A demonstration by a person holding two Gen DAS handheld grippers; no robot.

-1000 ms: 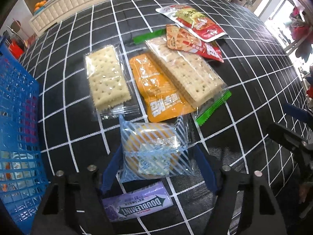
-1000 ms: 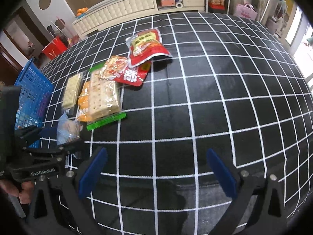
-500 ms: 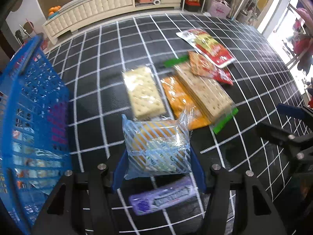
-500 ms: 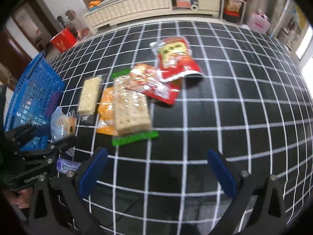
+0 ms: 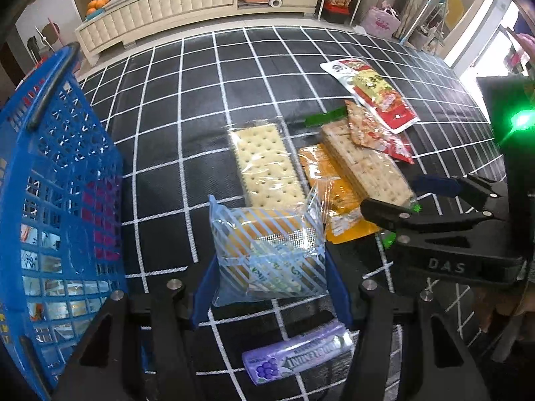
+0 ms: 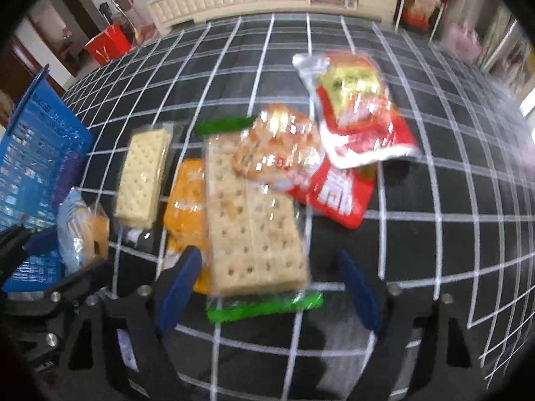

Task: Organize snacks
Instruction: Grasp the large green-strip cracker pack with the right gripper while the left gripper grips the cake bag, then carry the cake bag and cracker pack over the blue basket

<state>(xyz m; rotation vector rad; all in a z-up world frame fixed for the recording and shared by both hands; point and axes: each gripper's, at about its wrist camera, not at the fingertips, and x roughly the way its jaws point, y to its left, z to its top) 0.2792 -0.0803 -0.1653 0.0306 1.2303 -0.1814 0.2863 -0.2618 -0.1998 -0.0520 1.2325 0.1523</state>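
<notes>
The left gripper is clamped on a blue-striped bread packet, which hangs clear of the checked cloth. A second ago the same packet lay on the cloth between wider jaws; the pads have since closed on its sides and lifted it. The blue basket fills the left of the left wrist view and sits nearer than before, so the carry appears to be heading there. A purple gum pack lies on the cloth under the packet, untouched.

The right gripper was over bare cloth a second ago. It now straddles the near end of the long cracker pack with green ends, and its jaws have just been closing. The pads do not yet touch the wrapper, so nothing is held on that side.

Left on the cloth: the short cracker pack, the orange pouch partly beneath the long crackers, and two red packets at the far right. Judgement: one item is in transit, a second pick is being set up, and several remain.
</notes>
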